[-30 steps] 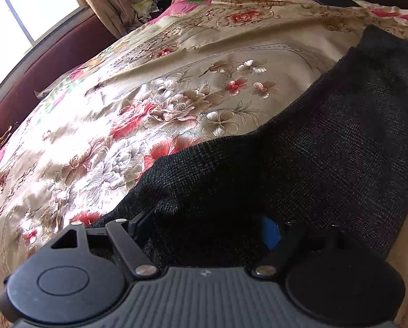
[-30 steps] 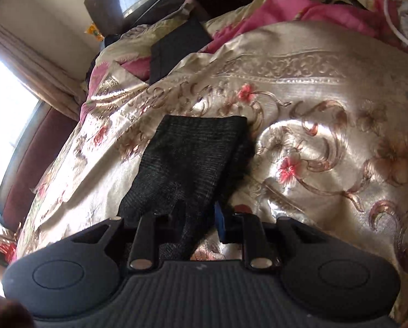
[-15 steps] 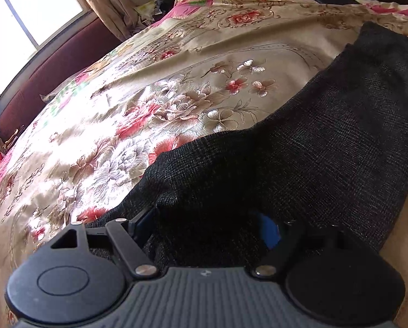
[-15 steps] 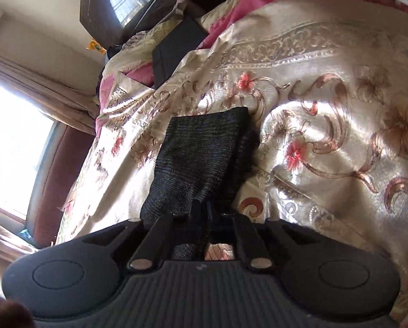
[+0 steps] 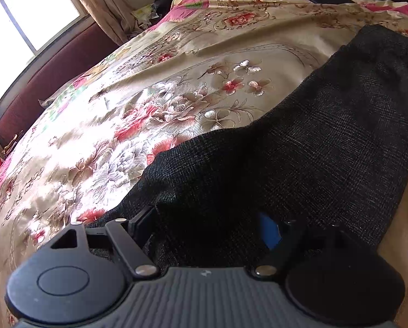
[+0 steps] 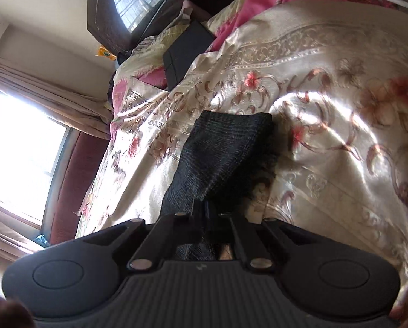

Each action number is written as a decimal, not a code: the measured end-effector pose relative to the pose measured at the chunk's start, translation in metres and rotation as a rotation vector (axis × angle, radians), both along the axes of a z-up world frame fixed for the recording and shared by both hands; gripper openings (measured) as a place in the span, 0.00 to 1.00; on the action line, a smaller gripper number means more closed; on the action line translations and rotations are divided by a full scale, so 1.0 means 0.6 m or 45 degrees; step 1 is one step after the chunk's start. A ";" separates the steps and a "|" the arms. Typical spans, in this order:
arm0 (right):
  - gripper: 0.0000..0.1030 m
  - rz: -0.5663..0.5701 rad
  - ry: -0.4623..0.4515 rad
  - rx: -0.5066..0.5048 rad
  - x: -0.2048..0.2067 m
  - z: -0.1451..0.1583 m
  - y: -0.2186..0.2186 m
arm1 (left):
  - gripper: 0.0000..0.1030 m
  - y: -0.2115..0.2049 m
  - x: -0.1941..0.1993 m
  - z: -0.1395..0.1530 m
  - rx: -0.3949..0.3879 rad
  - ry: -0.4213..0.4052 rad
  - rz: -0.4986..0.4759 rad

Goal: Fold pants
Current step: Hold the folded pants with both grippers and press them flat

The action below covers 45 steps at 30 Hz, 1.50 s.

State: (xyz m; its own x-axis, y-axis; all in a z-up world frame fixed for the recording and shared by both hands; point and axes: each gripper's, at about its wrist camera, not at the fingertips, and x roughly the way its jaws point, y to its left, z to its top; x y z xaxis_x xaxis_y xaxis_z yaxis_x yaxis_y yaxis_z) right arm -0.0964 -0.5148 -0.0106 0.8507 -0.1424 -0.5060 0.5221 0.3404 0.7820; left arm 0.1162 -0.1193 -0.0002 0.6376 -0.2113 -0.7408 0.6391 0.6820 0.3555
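since a second ago: right gripper (image 6: 206, 210) gone from spread either side of the cloth to pinched hard on it, and tipped so the window slides further to the side; left view barely shifted.

left wrist view: pants (image 5: 299, 150) lying on floral bedspread (image 5: 149, 125), dark woven cloth running from just ahead of the left gripper (image 5: 209, 221) away toward the upper right, long axis slanting that way, far end near the pillow side. fingers wide apart, cloth bunched between them, the blue pad (image 5: 269, 229) showing at one side; looks like straddling rather than clamping, though contact under the fabric hidden. probably soft, light, limp stuff with a coarse weave, so little slip on the pads but plenty of sag and drag over satin. best taken at an edge or corner, through all layers.

right wrist view: pants (image 6: 220, 153) as a narrower strip leading straight away from the fingers, squared end pointing up the bed toward a black box (image 6: 187, 52). jaws nearly together, a pleat of cloth nipped between. edge lifted slightly off the bedspread (image 6: 327, 142), shadow beneath.
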 end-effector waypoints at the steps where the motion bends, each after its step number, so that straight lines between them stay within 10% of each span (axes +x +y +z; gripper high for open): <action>1: 0.03 0.005 0.036 -0.014 0.005 -0.007 -0.001 | 0.88 0.000 0.000 -0.001 -0.001 0.000 0.000; 11: 0.14 -0.055 0.212 -0.100 0.038 -0.011 -0.030 | 0.89 0.003 -0.006 -0.005 -0.014 -0.011 -0.012; 19: 0.32 -0.088 -0.036 0.059 0.038 -0.038 -0.056 | 0.89 0.006 -0.006 -0.003 -0.030 -0.006 -0.014; 32: 0.33 0.026 0.105 -0.058 0.045 -0.016 -0.019 | 0.90 0.001 -0.004 -0.008 -0.009 0.000 -0.025; 45: 0.51 -0.005 -0.346 0.084 0.074 -0.055 -0.037 | 0.91 0.003 -0.012 0.003 -0.041 -0.004 -0.008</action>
State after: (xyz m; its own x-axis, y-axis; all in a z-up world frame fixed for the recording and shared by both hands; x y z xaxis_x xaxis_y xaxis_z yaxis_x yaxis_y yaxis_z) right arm -0.0519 -0.5372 -0.0437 0.9560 -0.1202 -0.2677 0.2914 0.2825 0.9139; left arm 0.1088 -0.1174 0.0015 0.6383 -0.2390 -0.7317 0.6425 0.6889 0.3355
